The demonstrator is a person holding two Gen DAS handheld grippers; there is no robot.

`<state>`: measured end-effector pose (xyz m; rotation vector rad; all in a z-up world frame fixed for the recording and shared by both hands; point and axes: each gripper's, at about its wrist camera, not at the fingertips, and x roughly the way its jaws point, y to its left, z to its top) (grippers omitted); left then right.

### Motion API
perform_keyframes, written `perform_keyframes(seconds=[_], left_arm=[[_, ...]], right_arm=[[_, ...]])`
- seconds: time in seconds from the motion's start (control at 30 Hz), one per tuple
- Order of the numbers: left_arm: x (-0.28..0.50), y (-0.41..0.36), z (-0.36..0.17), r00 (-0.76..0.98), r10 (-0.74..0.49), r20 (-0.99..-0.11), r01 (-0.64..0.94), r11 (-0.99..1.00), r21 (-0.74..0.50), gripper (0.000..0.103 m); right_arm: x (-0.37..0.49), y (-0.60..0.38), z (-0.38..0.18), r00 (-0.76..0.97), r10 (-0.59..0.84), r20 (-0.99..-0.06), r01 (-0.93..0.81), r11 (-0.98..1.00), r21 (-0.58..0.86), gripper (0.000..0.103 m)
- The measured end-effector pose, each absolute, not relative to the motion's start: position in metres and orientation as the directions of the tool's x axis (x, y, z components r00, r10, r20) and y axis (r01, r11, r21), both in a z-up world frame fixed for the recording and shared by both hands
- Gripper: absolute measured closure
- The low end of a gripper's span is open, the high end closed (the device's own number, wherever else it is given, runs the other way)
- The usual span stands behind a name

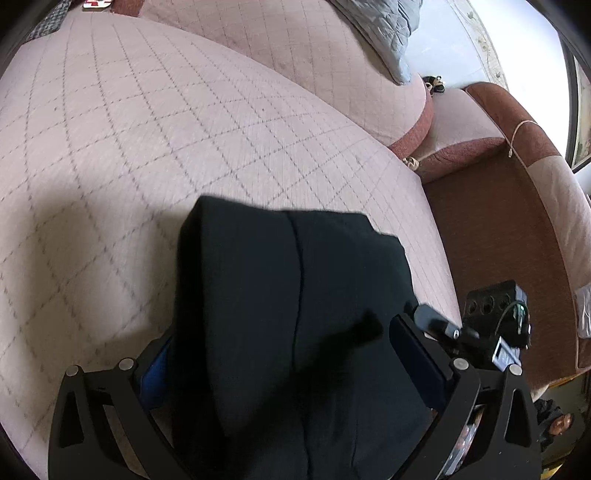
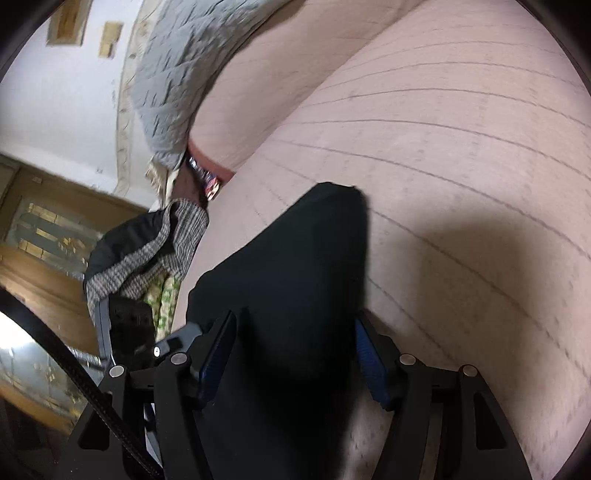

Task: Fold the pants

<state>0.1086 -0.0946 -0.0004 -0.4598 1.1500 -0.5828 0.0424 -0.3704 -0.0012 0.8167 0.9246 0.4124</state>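
Note:
The black pants (image 1: 288, 295) lie as a folded bundle on the pink quilted sofa seat (image 1: 147, 147). In the left wrist view the bundle fills the space between the fingers of my left gripper (image 1: 284, 354), which look spread wide around it; a blue pad (image 1: 157, 373) shows at its left. In the right wrist view the pants (image 2: 295, 277) run between the blue-padded fingers (image 2: 369, 358) of my right gripper (image 2: 295, 347), also spread around the cloth. The other gripper shows at the right edge of the left view (image 1: 495, 325).
A grey quilted cushion (image 1: 384, 33) leans on the sofa back. A brown armrest (image 1: 517, 155) and lower seat lie to the right. A checked grey garment (image 2: 147, 251) hangs off the sofa's left end, beside a wooden cabinet (image 2: 44, 236).

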Motion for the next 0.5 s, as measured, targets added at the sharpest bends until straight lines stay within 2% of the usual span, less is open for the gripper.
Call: perform_keyframes(seconds=[0.13, 0.17, 0.2, 0.23, 0.33, 0.4, 0.5], left_arm=[[0.112, -0.109, 0.003, 0.303, -0.59, -0.748, 0.19, 0.807, -0.56, 0.002], [0.11, -0.113, 0.005, 0.31, -0.561, -0.767, 0.204, 0.827, -0.523, 0.007], [0.106, -0.118, 0.009, 0.326, -0.517, -0.792, 0.226, 0.856, -0.466, 0.025], [0.104, -0.121, 0.011, 0.33, -0.496, -0.803, 0.248, 0.866, -0.434, 0.037], [0.1, -0.116, 0.021, 0.33, -0.508, -0.796, 0.282, 0.857, -0.431, 0.058], [0.1, -0.107, 0.025, 0.325, -0.537, -0.778, 0.267, 0.842, -0.469, 0.063], [0.099, -0.098, 0.031, 0.334, -0.556, -0.761, 0.248, 0.831, -0.498, 0.064]], right_arm=[[0.055, -0.35, 0.004, 0.555, 0.588, -0.588, 0.005, 0.705, 0.709, 0.036], [0.056, -0.346, 0.006, 0.556, 0.57, -0.605, 0.008, 0.724, 0.69, 0.043], [0.056, -0.341, 0.009, 0.555, 0.551, -0.623, 0.007, 0.746, 0.666, 0.049], [0.057, -0.334, 0.012, 0.547, 0.538, -0.641, 0.008, 0.762, 0.647, 0.058], [0.056, -0.329, 0.018, 0.555, 0.531, -0.64, 0.002, 0.769, 0.64, 0.071], [0.054, -0.327, 0.027, 0.569, 0.536, -0.623, -0.006, 0.761, 0.649, 0.074], [0.049, -0.317, 0.043, 0.596, 0.528, -0.605, -0.03, 0.767, 0.64, 0.076]])
